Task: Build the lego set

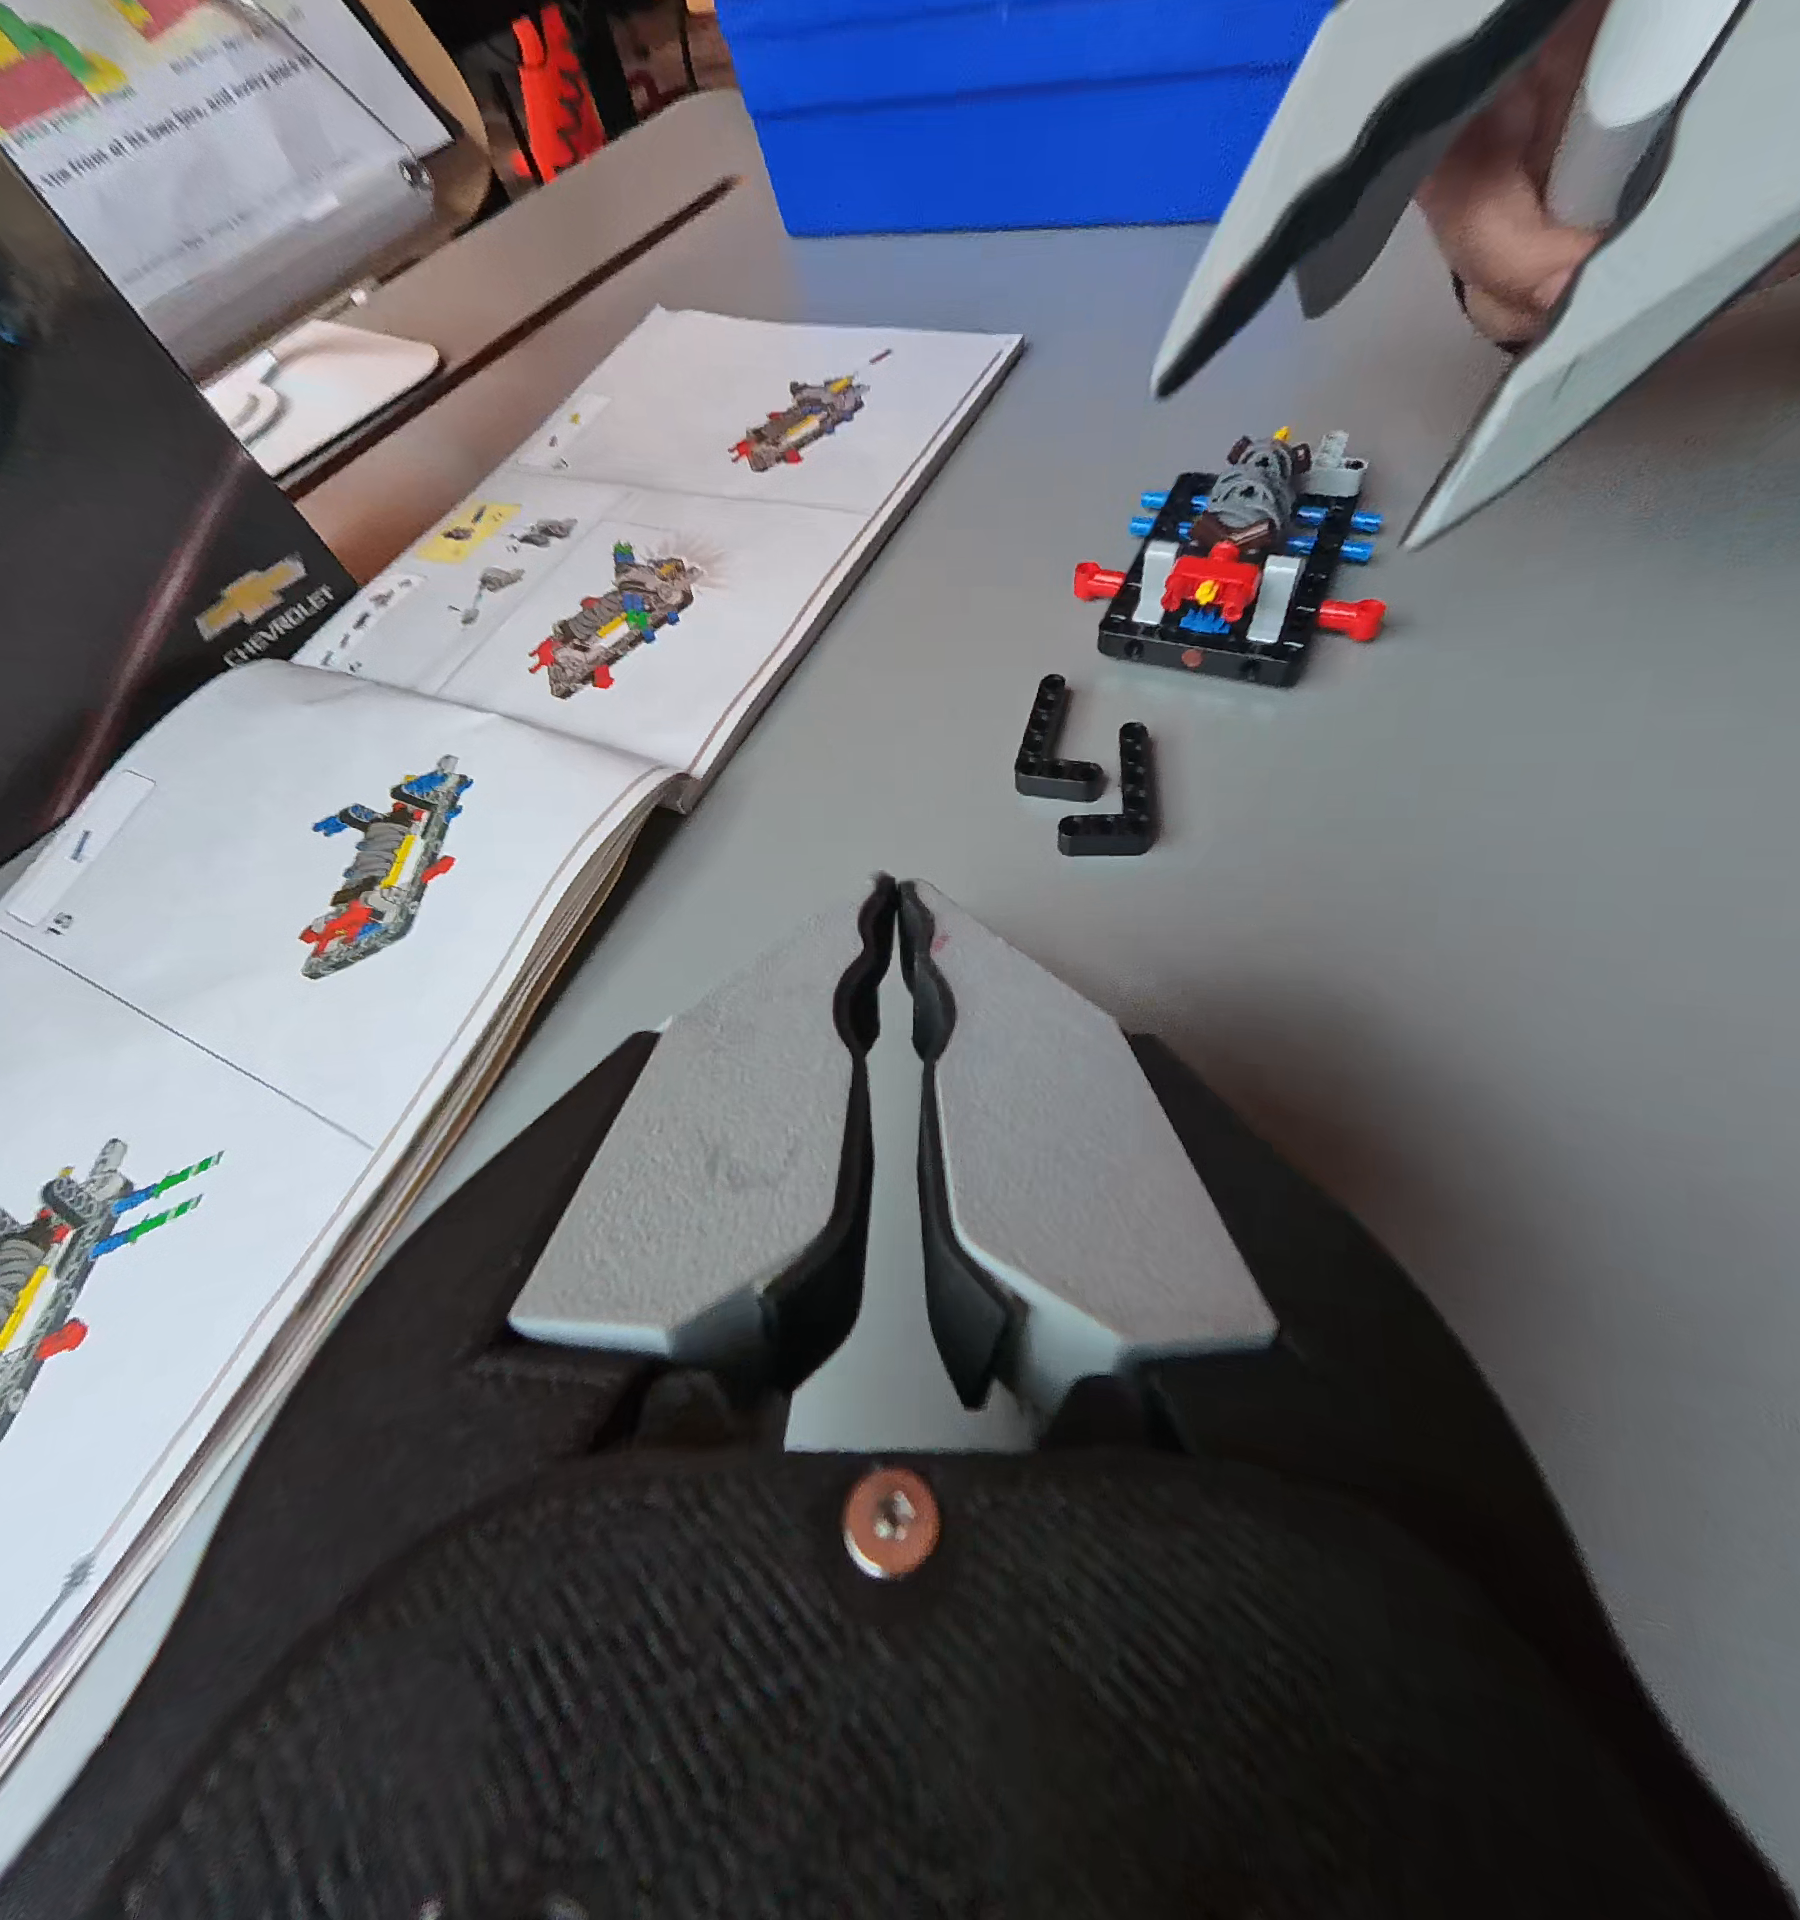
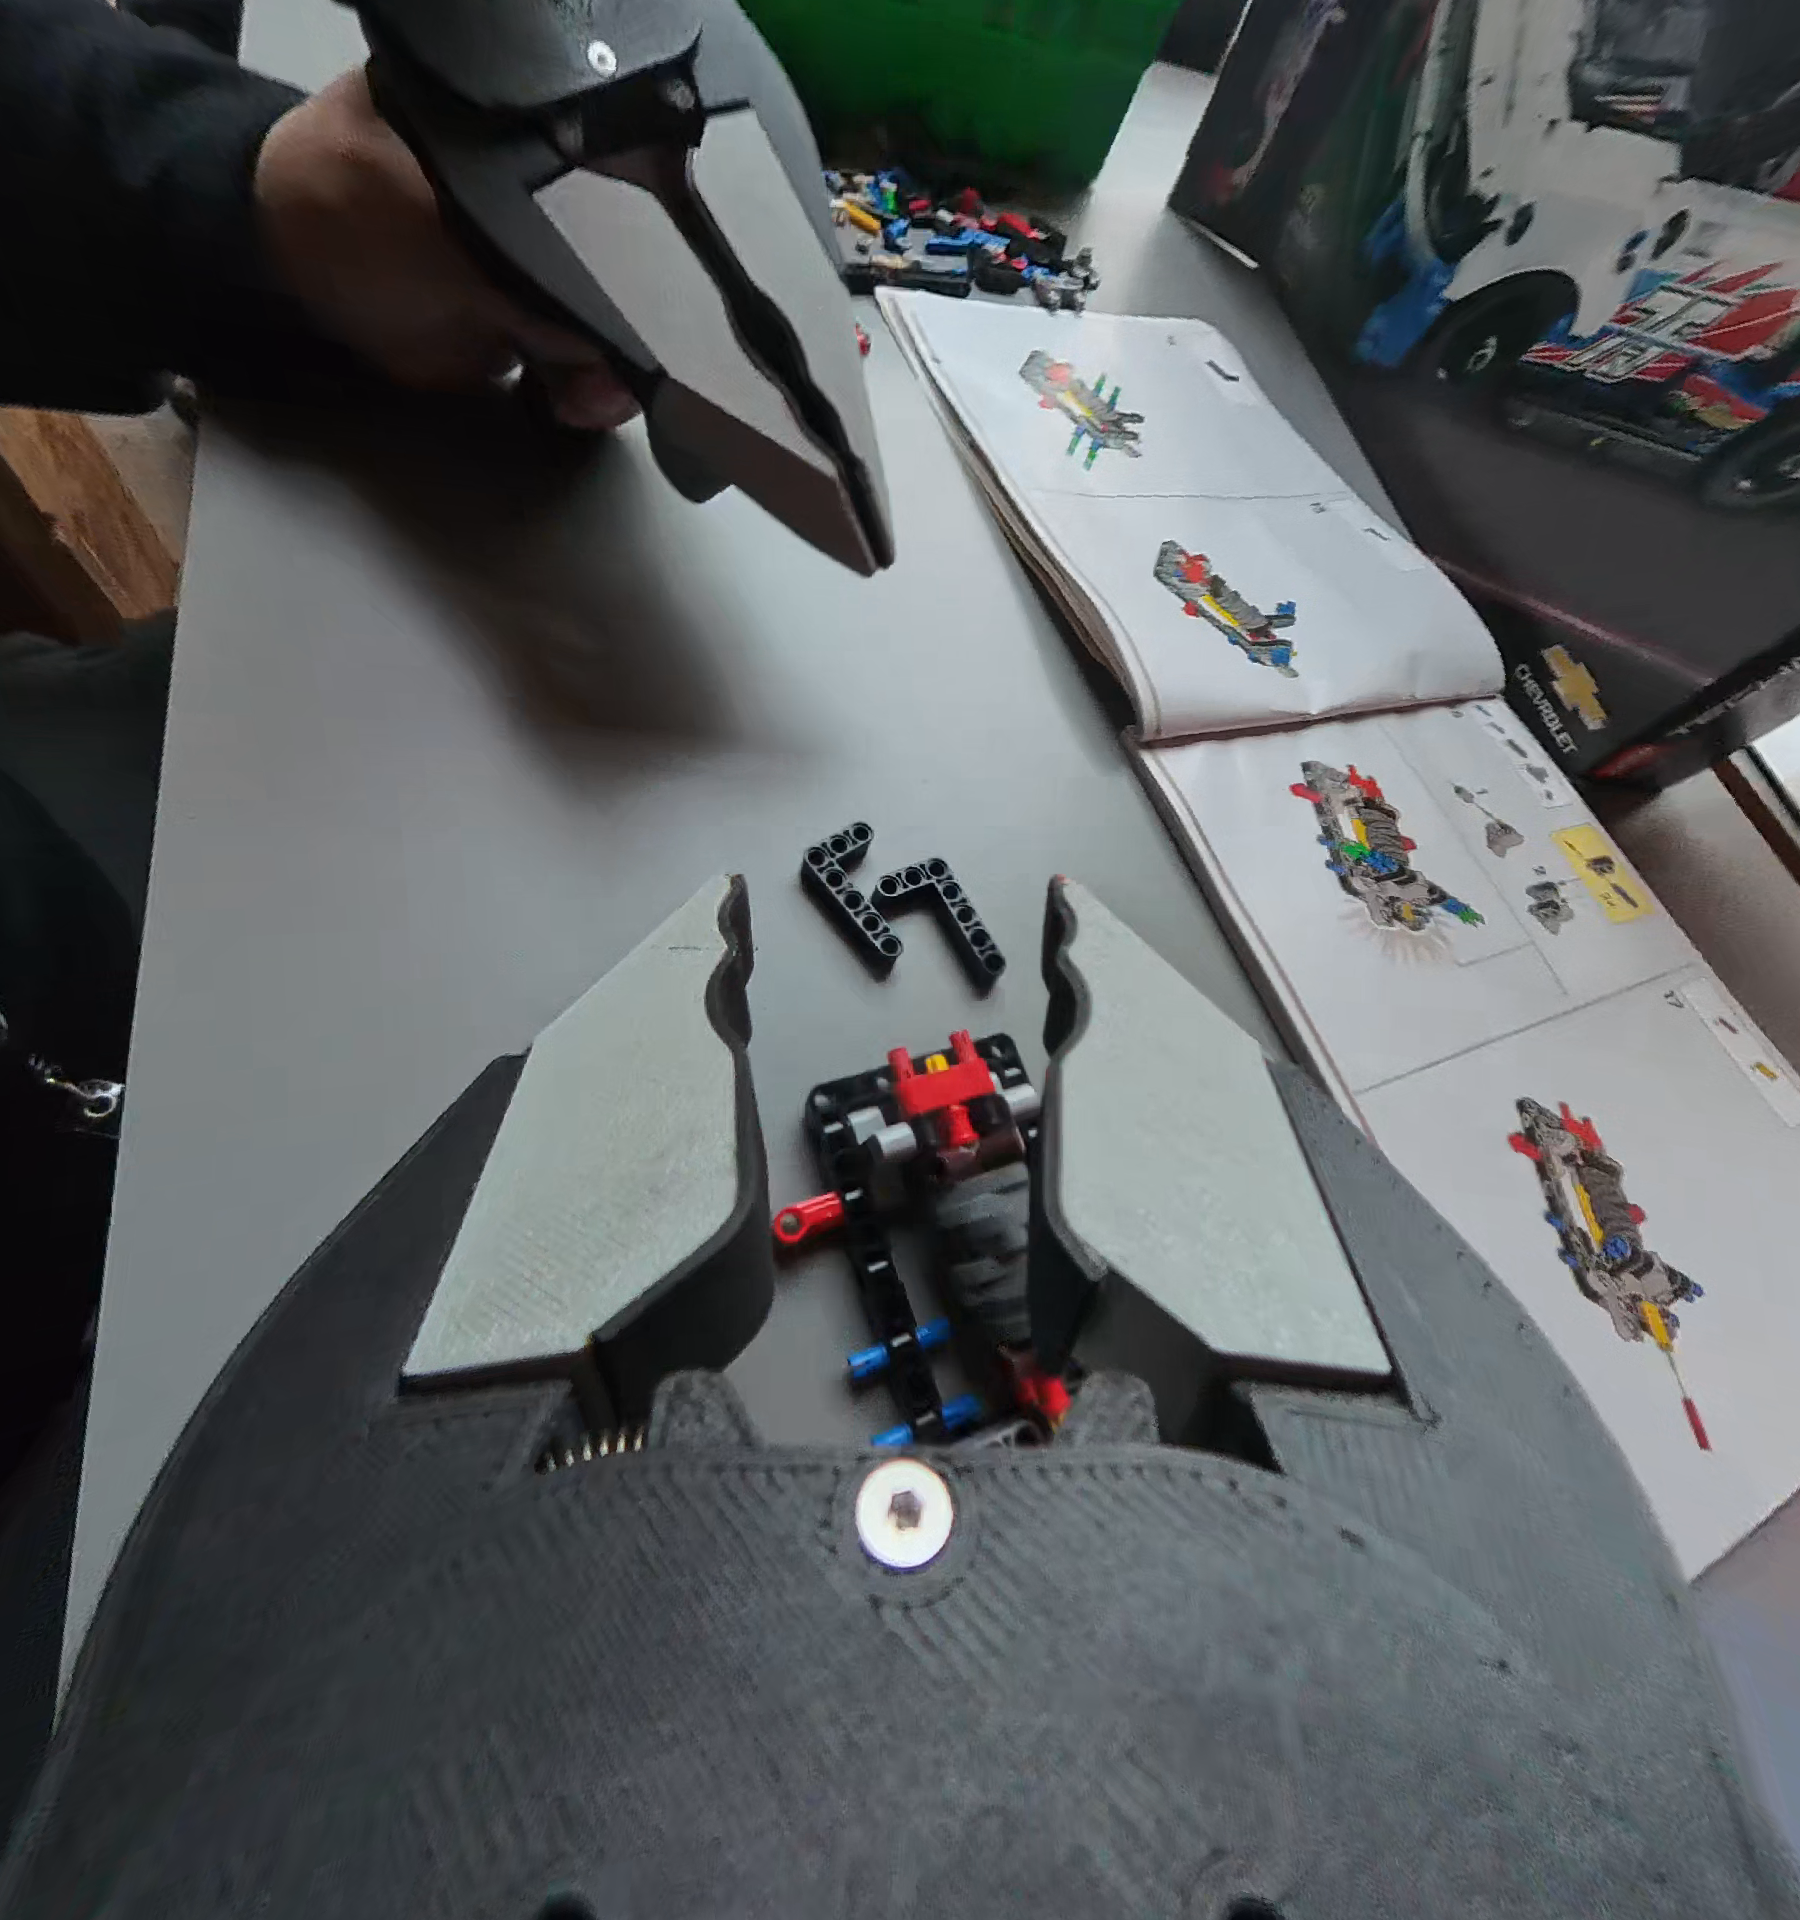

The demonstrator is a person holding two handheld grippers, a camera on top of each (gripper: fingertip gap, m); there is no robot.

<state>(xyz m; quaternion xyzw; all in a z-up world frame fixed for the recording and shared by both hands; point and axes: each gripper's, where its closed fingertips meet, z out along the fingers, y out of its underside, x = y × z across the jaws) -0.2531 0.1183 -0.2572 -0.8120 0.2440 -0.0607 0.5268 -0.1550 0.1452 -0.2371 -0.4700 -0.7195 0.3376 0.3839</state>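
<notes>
A partly built lego chassis (image 1: 1234, 561), a black frame with red, blue and grey parts, lies on the grey table (image 1: 1498, 935). Two black L-shaped beams (image 1: 1088, 774) lie just in front of it. My left gripper (image 1: 896, 891) is shut and empty, short of the beams. My right gripper (image 2: 894, 899) is open and hovers over the chassis (image 2: 917, 1174), with the beams (image 2: 901, 904) beyond its tips. The right gripper also shows in the left wrist view (image 1: 1291, 457), open above the chassis. The left gripper shows shut in the right wrist view (image 2: 875, 556).
An open instruction booklet (image 1: 439, 790) lies left of the parts, also in the right wrist view (image 2: 1322, 790). The set's box (image 2: 1561, 343) stands behind it. A blue bin (image 1: 1000, 114) stands at the far edge. Loose pieces (image 2: 958, 239) lie by a green bin (image 2: 958, 73).
</notes>
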